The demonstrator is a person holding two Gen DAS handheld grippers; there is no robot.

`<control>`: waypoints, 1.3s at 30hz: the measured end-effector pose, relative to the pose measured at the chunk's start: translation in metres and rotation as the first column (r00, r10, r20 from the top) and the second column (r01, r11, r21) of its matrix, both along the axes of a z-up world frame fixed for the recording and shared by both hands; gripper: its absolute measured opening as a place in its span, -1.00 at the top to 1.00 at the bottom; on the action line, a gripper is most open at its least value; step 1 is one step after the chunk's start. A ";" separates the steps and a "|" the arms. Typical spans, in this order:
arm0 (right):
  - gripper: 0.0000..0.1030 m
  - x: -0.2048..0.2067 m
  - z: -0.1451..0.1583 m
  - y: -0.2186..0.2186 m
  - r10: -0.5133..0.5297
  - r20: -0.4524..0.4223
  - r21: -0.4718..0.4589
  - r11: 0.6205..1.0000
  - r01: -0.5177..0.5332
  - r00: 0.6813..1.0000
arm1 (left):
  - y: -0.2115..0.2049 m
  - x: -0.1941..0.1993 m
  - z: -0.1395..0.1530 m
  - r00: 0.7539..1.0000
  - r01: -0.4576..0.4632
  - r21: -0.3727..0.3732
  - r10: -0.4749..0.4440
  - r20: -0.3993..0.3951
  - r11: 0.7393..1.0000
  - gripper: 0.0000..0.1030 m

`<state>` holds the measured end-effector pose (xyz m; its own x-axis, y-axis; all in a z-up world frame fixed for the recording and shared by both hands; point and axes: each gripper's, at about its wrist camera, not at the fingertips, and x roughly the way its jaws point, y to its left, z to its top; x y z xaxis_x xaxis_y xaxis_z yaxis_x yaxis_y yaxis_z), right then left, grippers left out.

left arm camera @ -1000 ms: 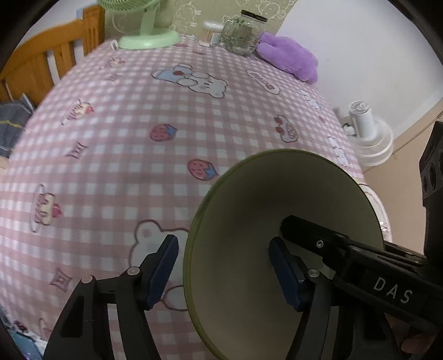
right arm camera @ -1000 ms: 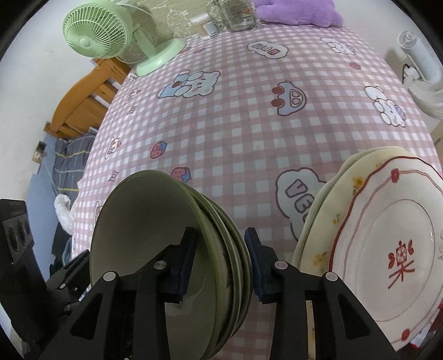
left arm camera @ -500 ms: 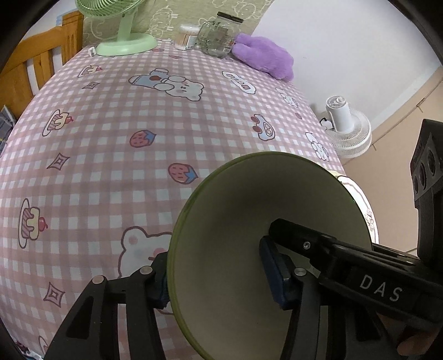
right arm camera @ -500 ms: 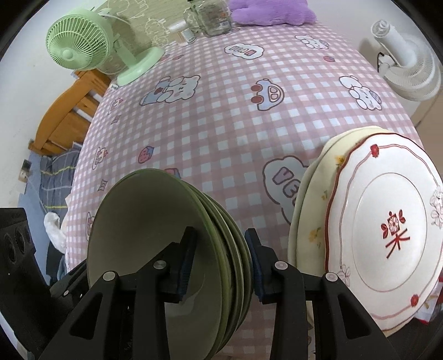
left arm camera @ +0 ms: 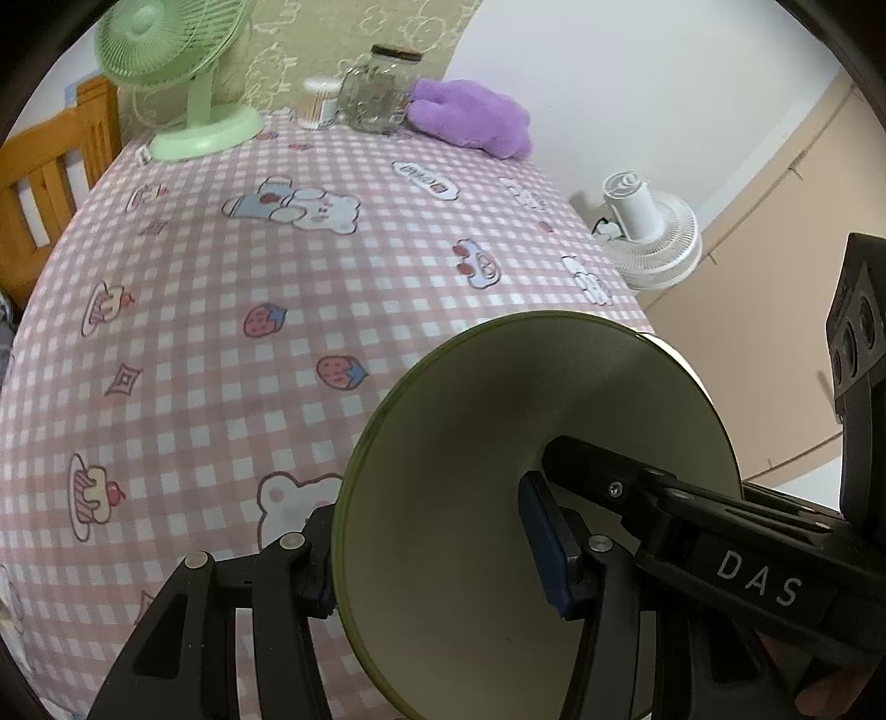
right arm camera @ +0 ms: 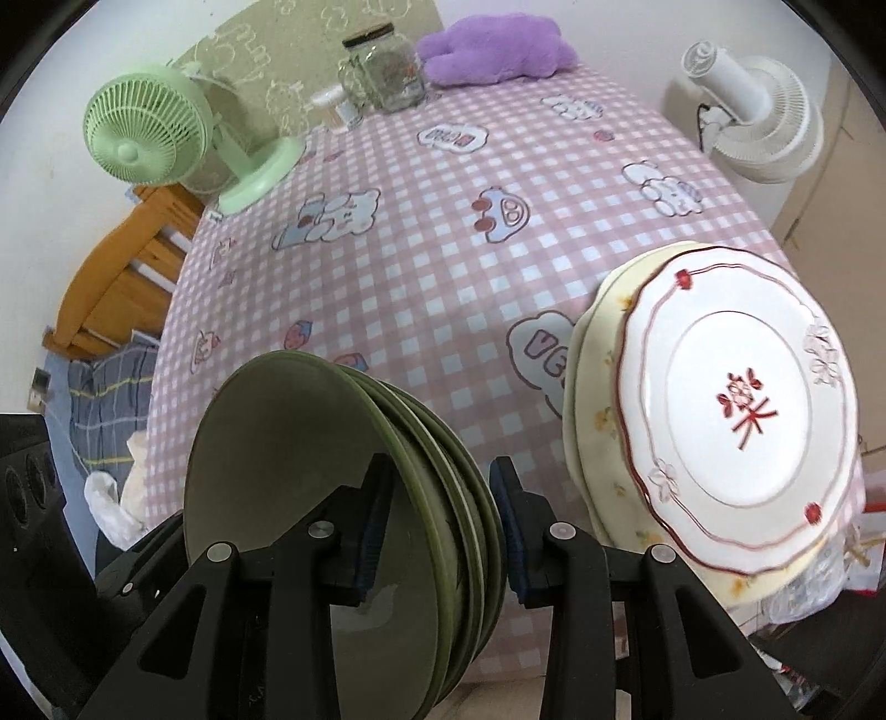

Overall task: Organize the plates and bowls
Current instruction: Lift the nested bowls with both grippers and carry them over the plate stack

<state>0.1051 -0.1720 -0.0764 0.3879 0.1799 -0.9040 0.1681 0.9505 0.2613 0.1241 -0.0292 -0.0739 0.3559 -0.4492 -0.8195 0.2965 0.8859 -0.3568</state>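
A stack of nested green bowls (right arm camera: pixel 354 487) is held on edge above the near side of the table. My right gripper (right arm camera: pixel 440 526) is shut on the stack's rims. My left gripper (left arm camera: pixel 437 559) is shut across the same stack; the innermost bowl (left arm camera: pixel 498 454) fills its view, one blue pad (left arm camera: pixel 545 545) inside it, the other behind the stack. The right gripper's body shows in the left wrist view (left arm camera: pixel 720 559). A white plate with red trim (right arm camera: pixel 742 421) lies on a cream floral plate (right arm camera: pixel 598 387) at the table's right near corner.
The table wears a pink checked cloth (right arm camera: pixel 443 238). At the far end stand a green desk fan (right arm camera: pixel 149 138), a glass jar (right arm camera: pixel 387 66), a small white cup (left arm camera: pixel 318 102) and a purple plush (right arm camera: pixel 493 50). A white floor fan (right arm camera: pixel 758 127) stands beyond the right edge, a wooden chair (left arm camera: pixel 39 171) on the left.
My left gripper has closed on the bowl stack, its left pad now hidden behind it. Both grippers have risen and tilted with the stack, so more of the far table shows.
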 end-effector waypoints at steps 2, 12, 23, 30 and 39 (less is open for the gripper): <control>0.24 -0.003 0.008 0.000 -0.010 0.011 0.003 1.000 0.010 1.000 | 0.000 -0.002 0.009 1.000 0.007 0.003 -0.007 0.014 1.000 -0.04; 0.24 -0.007 0.036 -0.011 -0.023 0.082 0.027 0.999 0.021 0.996 | -0.018 -0.002 0.036 0.996 -0.016 0.022 0.014 0.091 1.000 -0.04; 0.24 0.002 0.049 -0.058 0.046 0.119 0.032 0.998 -0.050 0.992 | -0.068 -0.003 0.047 0.990 -0.086 0.022 0.083 0.113 0.996 -0.04; 0.24 0.003 0.052 -0.094 0.083 0.116 0.028 0.996 -0.087 0.990 | -0.100 -0.004 0.048 0.987 -0.119 0.016 0.116 0.110 0.993 -0.04; 0.24 0.007 0.048 -0.131 0.117 0.095 0.015 0.993 -0.119 0.989 | -0.138 -0.004 0.039 0.985 -0.152 0.001 0.152 0.082 0.988 -0.04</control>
<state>0.1118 -0.3026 -0.0283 0.4459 0.2481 -0.8600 0.0286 0.9564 0.2908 0.1197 -0.1673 -0.0350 0.4852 -0.3793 -0.7879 0.1861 0.9252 -0.3308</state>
